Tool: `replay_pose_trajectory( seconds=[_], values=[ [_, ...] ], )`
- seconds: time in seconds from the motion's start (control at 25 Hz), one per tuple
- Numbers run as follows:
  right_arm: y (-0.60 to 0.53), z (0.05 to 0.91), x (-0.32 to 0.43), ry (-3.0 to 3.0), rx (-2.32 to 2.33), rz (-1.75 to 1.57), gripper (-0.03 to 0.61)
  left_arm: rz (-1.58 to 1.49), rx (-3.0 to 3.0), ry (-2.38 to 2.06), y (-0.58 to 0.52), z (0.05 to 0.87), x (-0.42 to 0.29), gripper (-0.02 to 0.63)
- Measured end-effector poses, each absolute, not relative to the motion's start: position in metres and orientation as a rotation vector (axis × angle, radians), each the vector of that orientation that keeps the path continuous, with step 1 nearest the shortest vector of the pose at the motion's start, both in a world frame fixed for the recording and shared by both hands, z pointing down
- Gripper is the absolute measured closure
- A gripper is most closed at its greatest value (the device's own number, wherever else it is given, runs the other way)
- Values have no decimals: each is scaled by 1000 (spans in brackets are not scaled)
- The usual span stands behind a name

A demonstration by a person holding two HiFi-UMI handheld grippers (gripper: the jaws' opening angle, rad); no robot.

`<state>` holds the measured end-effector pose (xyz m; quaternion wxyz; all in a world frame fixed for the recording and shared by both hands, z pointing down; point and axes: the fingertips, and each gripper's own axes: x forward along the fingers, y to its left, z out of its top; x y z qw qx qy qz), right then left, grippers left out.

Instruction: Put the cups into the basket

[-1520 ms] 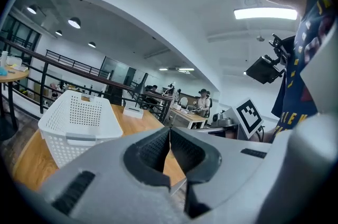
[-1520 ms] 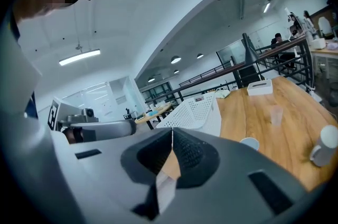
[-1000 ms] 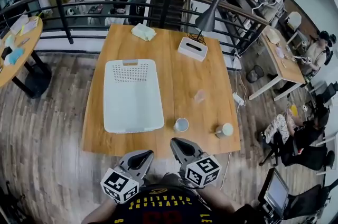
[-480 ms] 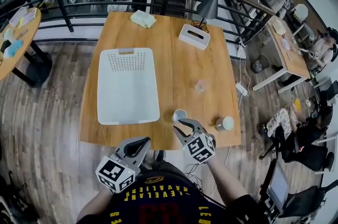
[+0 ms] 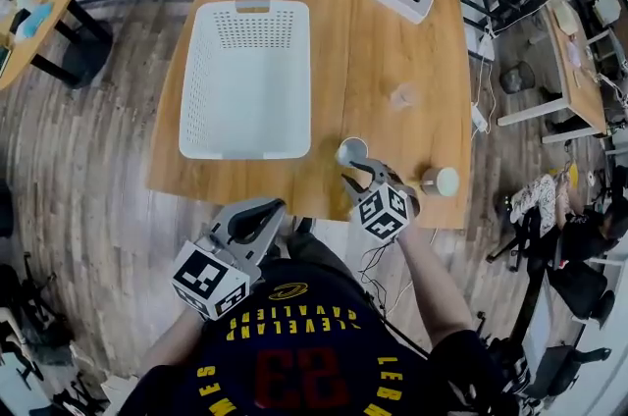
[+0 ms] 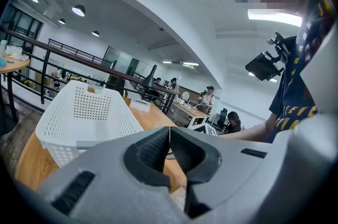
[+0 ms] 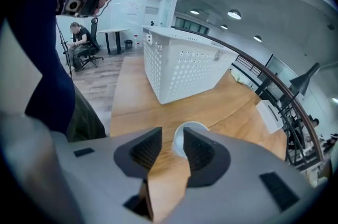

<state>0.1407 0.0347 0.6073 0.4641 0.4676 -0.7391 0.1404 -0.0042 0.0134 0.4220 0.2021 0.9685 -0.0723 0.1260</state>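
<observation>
At the table's [image 5: 392, 41] near edge, the left gripper [image 5: 265, 208] hangs off the wood with its jaws pressed together on nothing. The right gripper's [image 5: 361, 174] jaws have just been opening and stand apart. A white cup [image 5: 351, 150] stands just beyond their tips, ungripped, to the right of the basket [image 5: 245, 80].

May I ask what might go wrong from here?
The right gripper has just been opening its jaws, nothing between them yet; the upright white cup stands just ahead, so an off-centre jaw could tip it. The cup lying on its side near the table edge might roll off if nudged.
</observation>
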Motion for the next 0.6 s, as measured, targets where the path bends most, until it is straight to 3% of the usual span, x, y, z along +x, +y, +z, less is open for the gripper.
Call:
replay_pose_trajectory(
  seconds=[0.6],
  values=[
    [32,663,152,-1637,914,220,471,369,2725,-314,15,419,-11,601]
  ],
)
